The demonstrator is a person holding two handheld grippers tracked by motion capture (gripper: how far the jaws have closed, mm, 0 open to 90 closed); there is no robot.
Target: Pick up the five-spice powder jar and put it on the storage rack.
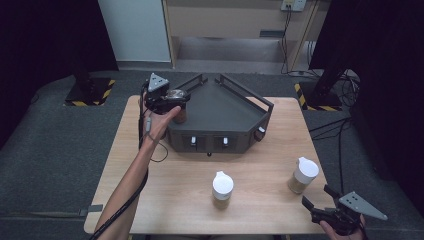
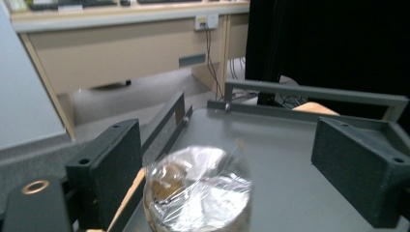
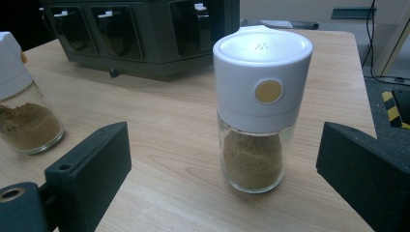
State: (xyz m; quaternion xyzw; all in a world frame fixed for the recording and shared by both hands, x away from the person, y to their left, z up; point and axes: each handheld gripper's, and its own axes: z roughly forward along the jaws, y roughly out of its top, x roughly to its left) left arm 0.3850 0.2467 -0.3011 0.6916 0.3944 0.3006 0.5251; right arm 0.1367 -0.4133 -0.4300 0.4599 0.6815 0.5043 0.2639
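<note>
Nearest the person, at the bottom right of the high view, the right hand-held gripper (image 1: pixel 316 201) sits low over the front corner of the wooden desk (image 1: pixel 260 200), held from below in the right hand (image 1: pixel 345 231). Its jaws stand apart with nothing between the pads, pointing towards the rack. In the right gripper view a white-capped spice jar (image 3: pixel 260 108) stands upright just ahead of those jaws, untouched, with brown powder in its glass base.

Three jars can be counted. Two white-capped ones stand on the desk: that one near the right edge (image 1: pixel 302 175), and a second (image 1: pixel 222 186) at the middle front, well apart from it. The third jar (image 1: pixel 177 102) is at the left corner of the dark rack; in the left gripper view it looks blurred, with a clear, shiny top (image 2: pixel 198 191) and brown contents, and sits between the jaws at the edge of the rack's grey upper shelf.

There is one rack (image 1: pixel 225 117), a dark angled shelf unit with rails, at the far middle of the desk.

The left forearm reaches forward from the bottom left, the left hand (image 1: pixel 160 122) raised to the rack's corner. The left hand-held gripper (image 1: pixel 175 100) is released: its pads stand clear of the jar on both sides.
</note>
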